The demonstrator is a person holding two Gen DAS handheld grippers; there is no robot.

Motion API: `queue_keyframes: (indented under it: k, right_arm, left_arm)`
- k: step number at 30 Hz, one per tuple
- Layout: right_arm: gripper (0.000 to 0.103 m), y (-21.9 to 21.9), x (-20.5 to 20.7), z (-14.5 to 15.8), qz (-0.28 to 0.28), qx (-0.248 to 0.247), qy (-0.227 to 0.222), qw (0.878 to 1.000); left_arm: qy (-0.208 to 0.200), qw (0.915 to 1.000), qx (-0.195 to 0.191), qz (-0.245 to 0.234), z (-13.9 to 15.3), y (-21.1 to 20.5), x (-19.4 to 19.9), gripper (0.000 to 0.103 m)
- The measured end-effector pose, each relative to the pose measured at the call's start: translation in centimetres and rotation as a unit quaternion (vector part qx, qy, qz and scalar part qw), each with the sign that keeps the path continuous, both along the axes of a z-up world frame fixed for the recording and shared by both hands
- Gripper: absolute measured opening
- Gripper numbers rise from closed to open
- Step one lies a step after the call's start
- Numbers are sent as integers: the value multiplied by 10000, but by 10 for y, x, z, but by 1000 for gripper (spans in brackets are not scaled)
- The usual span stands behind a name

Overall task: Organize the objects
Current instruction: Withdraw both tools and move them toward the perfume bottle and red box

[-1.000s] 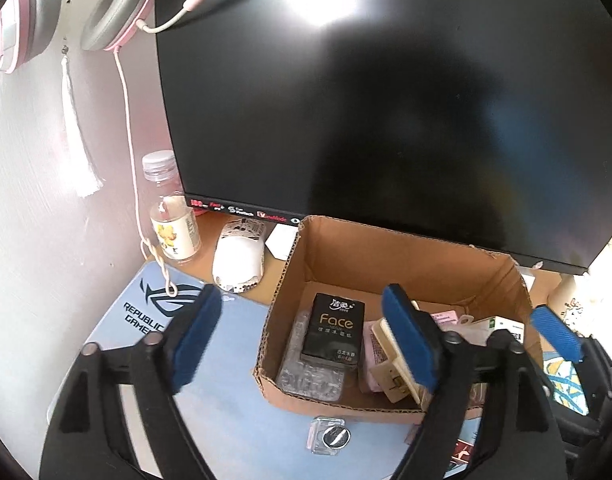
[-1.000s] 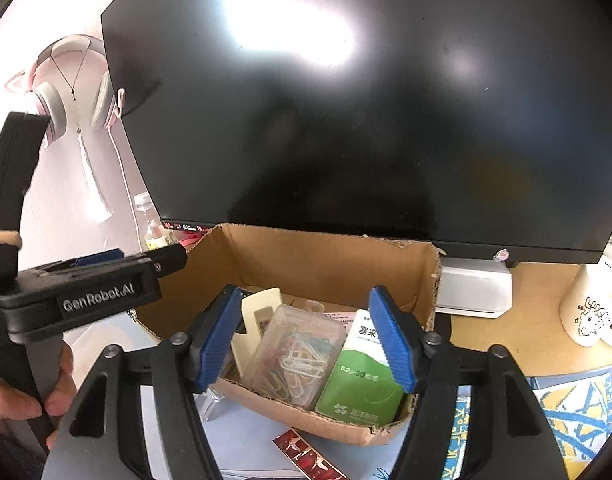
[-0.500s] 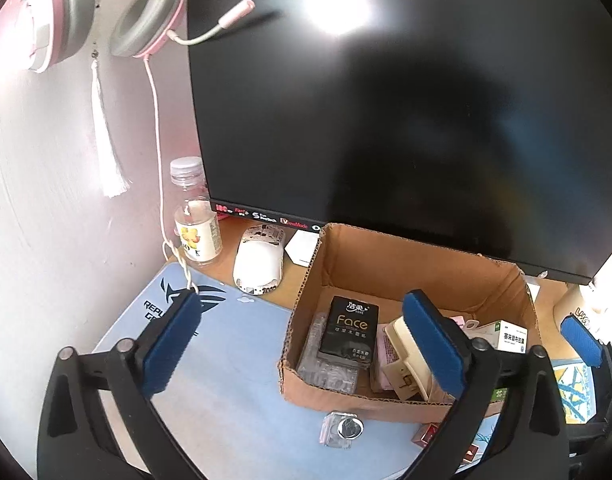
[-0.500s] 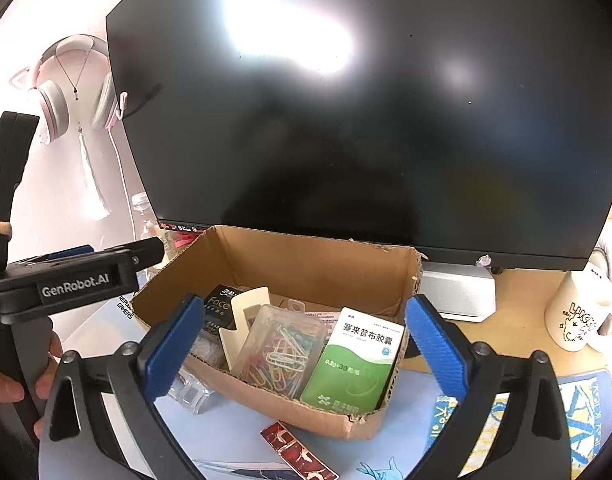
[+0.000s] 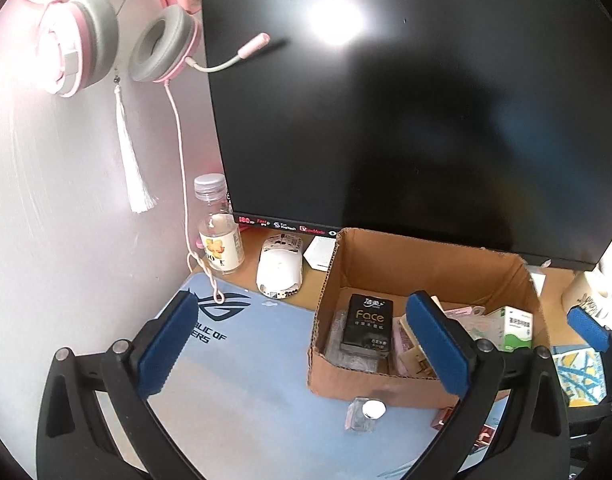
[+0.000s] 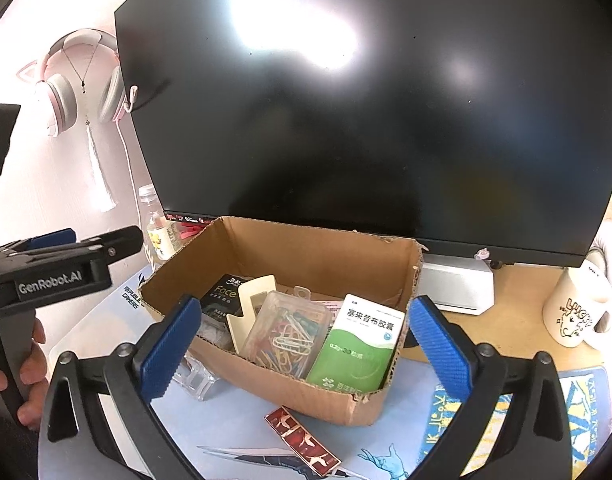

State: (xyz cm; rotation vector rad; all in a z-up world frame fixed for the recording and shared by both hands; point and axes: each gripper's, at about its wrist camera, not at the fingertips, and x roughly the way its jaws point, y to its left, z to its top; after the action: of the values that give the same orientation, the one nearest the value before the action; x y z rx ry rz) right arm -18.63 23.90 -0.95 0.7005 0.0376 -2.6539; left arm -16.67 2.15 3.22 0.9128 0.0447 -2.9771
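**Both tools spread wide over a half-filled cardboard box**

The left tool (image 5: 302, 344) and the right tool (image 6: 302, 344) have both just been opening and now stand fully spread with nothing between their blue pads. They hover just short of the cardboard box (image 6: 306, 256), which sits on the blue desk mat (image 5: 242, 364) on the worktop, in front of a big dark monitor (image 6: 366, 112).

Inside the box lie a black "Face" tissue pack (image 5: 368, 326), a clear case of coloured paper clips (image 6: 286, 332), a cream card holder (image 6: 250, 304) and a green-and-white medicine box (image 6: 358, 344) leaning against the right wall.

Outside, a small clear container (image 5: 364, 414) stands just before the box's front wall, and a red patterned strip (image 6: 302, 438) lies on the mat nearby. A white mouse (image 5: 279, 270) and a small bottle (image 5: 220, 236) sit left of the box; a white mug (image 6: 574, 312) sits to the right. A pink headset (image 5: 114, 36) hangs on the wall.
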Motion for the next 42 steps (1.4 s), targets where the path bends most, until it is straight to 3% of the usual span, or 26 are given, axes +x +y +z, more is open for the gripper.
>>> queue_keyframes:
  k: [11,20,32,42]
  right_arm:
    - [103,6,18,-1,-44,79,146,9999]
    - [103,20,34,-7,-159,-75,297,9994]
    - [103,24,40,-28,-228,152,37,9996]
    - [103,24,42,-56,-291,513,-430,9973]
  left_arm:
    - [338,9994,13,-106,14,2,29,103]
    - [395,9991,-150,-102,3,3,41,103]
    - [8,9996,-34,-279,-31,-6,47,103]
    - [-392,9982,40,-456,-51,1,38,103]
